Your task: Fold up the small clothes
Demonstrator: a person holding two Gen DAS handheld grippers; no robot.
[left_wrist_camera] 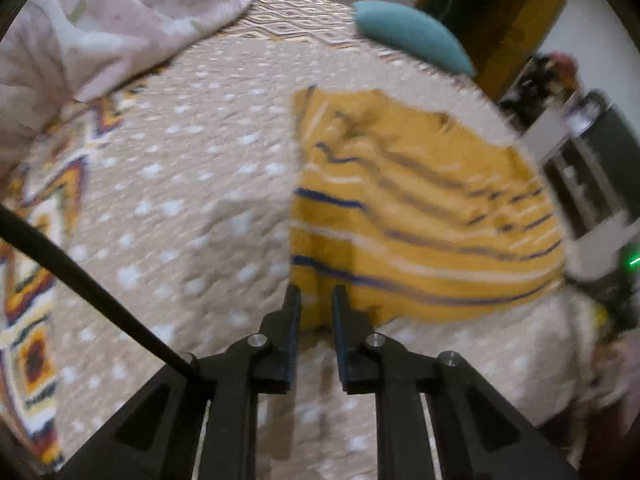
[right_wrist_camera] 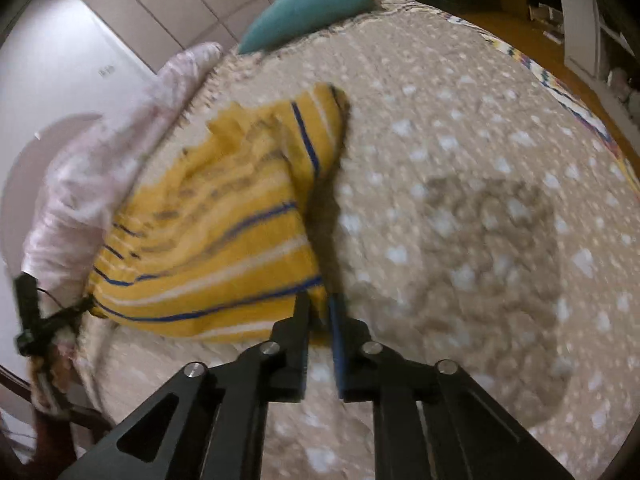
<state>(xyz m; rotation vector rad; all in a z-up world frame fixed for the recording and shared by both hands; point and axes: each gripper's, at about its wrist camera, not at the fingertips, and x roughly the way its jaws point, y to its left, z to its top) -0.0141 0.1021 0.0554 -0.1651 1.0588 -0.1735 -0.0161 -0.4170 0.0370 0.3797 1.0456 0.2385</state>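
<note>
Risk noted: both claws nip only a thin edge of the yellow striped garment [left_wrist_camera: 420, 216], left gripper [left_wrist_camera: 316, 300] and right gripper [right_wrist_camera: 320, 308] each apparently closed narrow on its lower corner, so cloth may slip free mid-fold. Garment lies on the dotted bedspread [left_wrist_camera: 180, 184], centre-right in left view. Right view alone shows a dark patch on the bedspread [right_wrist_camera: 492, 240], lower right; blur hides contact.

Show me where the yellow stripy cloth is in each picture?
Left wrist view: the yellow striped cloth fills the middle right, its near left corner pinched by the left gripper.
Right wrist view: the same cloth lies middle left, its near right corner pinched by the right gripper.
Shared landmark: the teal pillow at the far edge of the dotted bedspread.
</note>
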